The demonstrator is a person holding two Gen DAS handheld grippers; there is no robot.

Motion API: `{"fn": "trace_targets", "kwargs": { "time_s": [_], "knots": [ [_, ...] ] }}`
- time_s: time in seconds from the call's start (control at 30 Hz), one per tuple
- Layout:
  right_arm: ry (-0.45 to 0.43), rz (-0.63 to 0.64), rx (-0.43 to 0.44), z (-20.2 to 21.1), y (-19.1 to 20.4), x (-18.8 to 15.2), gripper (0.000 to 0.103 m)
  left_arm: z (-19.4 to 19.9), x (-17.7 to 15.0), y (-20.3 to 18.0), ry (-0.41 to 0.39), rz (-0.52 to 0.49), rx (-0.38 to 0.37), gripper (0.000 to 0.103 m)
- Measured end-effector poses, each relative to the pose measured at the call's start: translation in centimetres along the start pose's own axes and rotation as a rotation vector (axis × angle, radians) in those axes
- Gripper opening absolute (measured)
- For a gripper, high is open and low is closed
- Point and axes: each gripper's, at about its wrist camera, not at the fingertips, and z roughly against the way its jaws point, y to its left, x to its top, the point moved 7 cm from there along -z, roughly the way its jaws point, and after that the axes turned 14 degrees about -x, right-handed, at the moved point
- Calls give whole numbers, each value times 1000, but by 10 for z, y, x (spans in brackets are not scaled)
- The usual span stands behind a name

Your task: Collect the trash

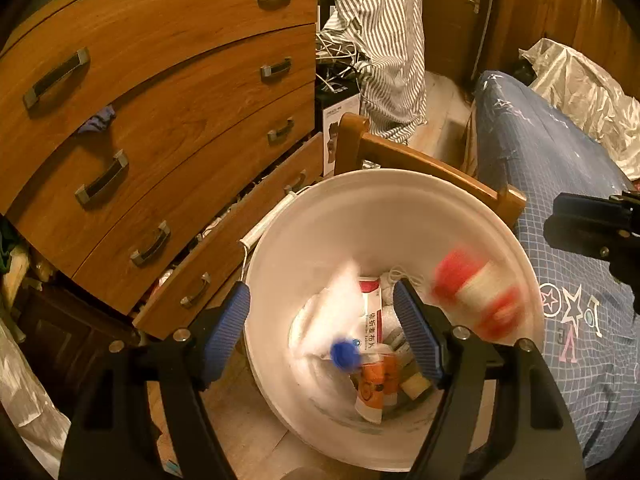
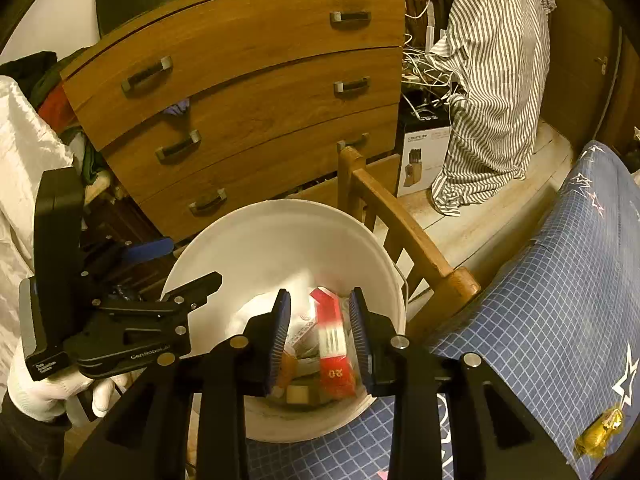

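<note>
A white trash bin (image 1: 360, 208) stands on the floor between the dresser and the bed; it also shows in the right wrist view (image 2: 280, 232). Both grippers hover over its mouth. My left gripper (image 1: 322, 320) is open, and a blurred white item with a blue cap (image 1: 344, 354) is in the air between and below its fingers. My right gripper (image 2: 320, 336) is open, and a red-and-white packet (image 2: 332, 344) is in the air between its fingers, blurred in the left wrist view (image 1: 476, 292). Wrappers and packets (image 1: 374, 384) lie at the bin's bottom. A yellow wrapper (image 2: 600, 432) lies on the bed.
A wooden dresser (image 1: 160, 100) with its bottom drawer pulled open stands left of the bin. A wooden chair (image 2: 400, 224) is behind the bin. The bed with blue checked cover (image 2: 540, 300) is at the right. Striped cloth (image 2: 492, 80), cables and a box are at the back.
</note>
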Motion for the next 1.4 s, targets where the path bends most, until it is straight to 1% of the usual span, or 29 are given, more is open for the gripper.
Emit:
{"fn": "trace_targets", "kwargs": {
  "time_s": [0.3, 0.43, 0.47, 0.53, 0.57, 0.6, 0.63, 0.7, 0.73, 0.77, 0.8, 0.9, 0.97, 1.1, 1.27, 1.4],
  "knots": [
    [-8, -14, 12, 9, -3, -1, 32, 2, -1, -9, -2, -14, -9, 71],
    [-30, -26, 23, 18, -5, -6, 32, 12, -4, -16, -29, -6, -14, 71],
    [-40, -32, 27, 21, -5, -7, 35, 16, -5, -18, -40, -8, -11, 71],
    [-90, -40, 33, 35, -5, -12, 47, 33, -10, -26, -93, -21, -6, 71],
    [-116, -39, 31, 43, -4, -15, 63, 45, -13, -32, -130, -31, -5, 71],
    [-154, -39, 32, 53, -4, -21, 75, 53, -15, -35, -155, -34, -4, 77],
    [-187, -39, 30, 63, -3, -25, 77, 63, -17, -38, -191, -35, -5, 80],
    [-247, -40, 14, 82, -2, -38, 84, 90, -22, -47, -285, -45, -2, 92],
    [-272, -43, 8, 91, -3, -45, 87, 100, -24, -50, -318, -45, 1, 95],
    [-298, -43, -1, 100, -3, -52, 90, 110, -26, -54, -353, -44, 3, 97],
    [-318, -42, -12, 107, -4, -59, 94, 121, -29, -58, -388, -41, 11, 97],
    [-360, -56, -18, 127, -8, -77, 97, 143, -40, -70, -455, -42, 62, 97],
    [-388, -70, -24, 142, -14, -89, 98, 153, -50, -77, -496, -38, 60, 97],
    [-416, -91, -26, 163, -28, -107, 98, 162, -65, -77, -488, 0, 56, 97],
    [-423, -107, -25, 177, -41, -124, 98, 174, -76, -89, -498, -7, 22, 97],
    [-428, -114, -16, 182, -43, -127, 98, 178, -80, -98, -509, -24, 29, 97]
  ]
}}
